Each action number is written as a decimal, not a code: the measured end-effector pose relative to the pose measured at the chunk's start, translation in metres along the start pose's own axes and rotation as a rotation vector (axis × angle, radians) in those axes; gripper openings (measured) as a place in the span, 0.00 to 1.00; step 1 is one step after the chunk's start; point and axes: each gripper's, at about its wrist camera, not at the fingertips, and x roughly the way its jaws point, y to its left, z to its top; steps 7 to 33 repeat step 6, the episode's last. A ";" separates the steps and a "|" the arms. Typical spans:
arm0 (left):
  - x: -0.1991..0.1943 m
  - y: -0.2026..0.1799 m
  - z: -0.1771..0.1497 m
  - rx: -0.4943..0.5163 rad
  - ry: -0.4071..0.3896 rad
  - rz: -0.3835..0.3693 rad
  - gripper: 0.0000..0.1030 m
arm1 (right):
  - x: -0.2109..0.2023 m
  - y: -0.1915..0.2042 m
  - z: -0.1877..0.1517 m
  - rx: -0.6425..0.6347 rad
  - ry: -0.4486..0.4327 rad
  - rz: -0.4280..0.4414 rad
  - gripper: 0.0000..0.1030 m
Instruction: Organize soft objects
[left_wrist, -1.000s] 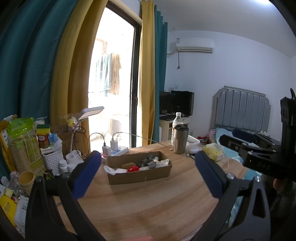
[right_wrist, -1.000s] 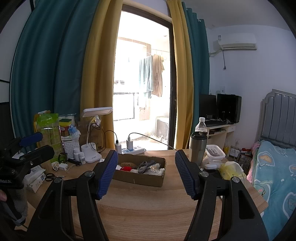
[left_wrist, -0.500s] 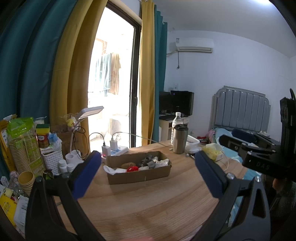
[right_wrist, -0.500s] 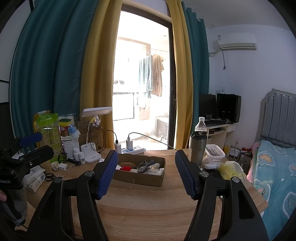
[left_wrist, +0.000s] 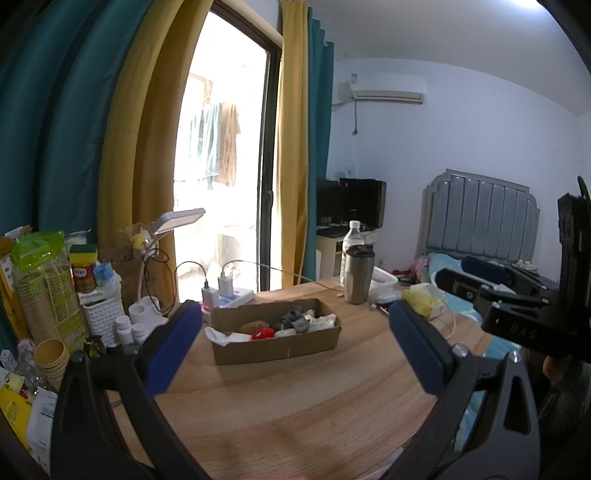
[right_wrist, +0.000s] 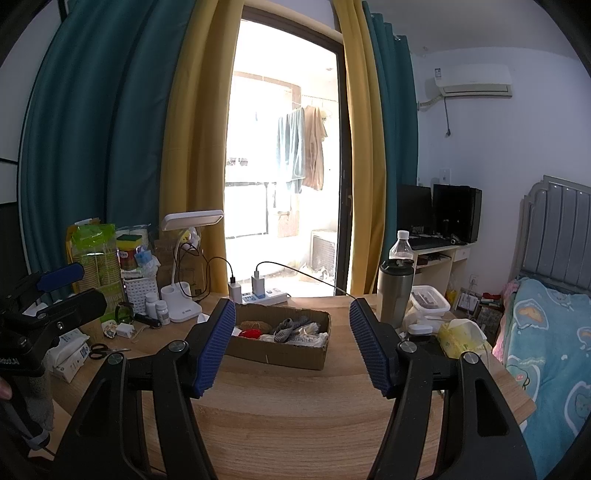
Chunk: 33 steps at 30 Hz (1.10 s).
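A cardboard box (left_wrist: 280, 349) stands on the round wooden table (left_wrist: 288, 406) and holds several soft things: a white cloth (left_wrist: 221, 336), a red piece (left_wrist: 263, 333), grey socks (left_wrist: 293, 320) and a brown ball (left_wrist: 248, 327). It also shows in the right wrist view (right_wrist: 291, 356). My left gripper (left_wrist: 295, 347) is open and empty, held back from the box. My right gripper (right_wrist: 291, 347) is open and empty too, also short of the box. The right gripper's body shows at the right of the left wrist view (left_wrist: 517, 317).
A steel tumbler (right_wrist: 393, 291), a water bottle (right_wrist: 400, 249) and a yellow bag (right_wrist: 460, 338) stand right of the box. A desk lamp (right_wrist: 184, 258), a power strip (right_wrist: 264, 295), pill bottles, scissors (right_wrist: 98, 350) and paper cups crowd the left. A bed (right_wrist: 546, 350) lies at the right.
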 end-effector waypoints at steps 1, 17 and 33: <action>0.000 -0.001 0.000 0.001 0.001 -0.002 0.99 | 0.000 0.000 0.000 0.000 0.000 0.000 0.66; 0.002 -0.001 -0.002 0.014 -0.006 -0.010 0.99 | 0.000 0.000 0.000 0.001 0.000 0.001 0.66; 0.002 -0.001 -0.002 0.014 -0.006 -0.010 0.99 | 0.000 0.000 0.000 0.001 0.000 0.001 0.66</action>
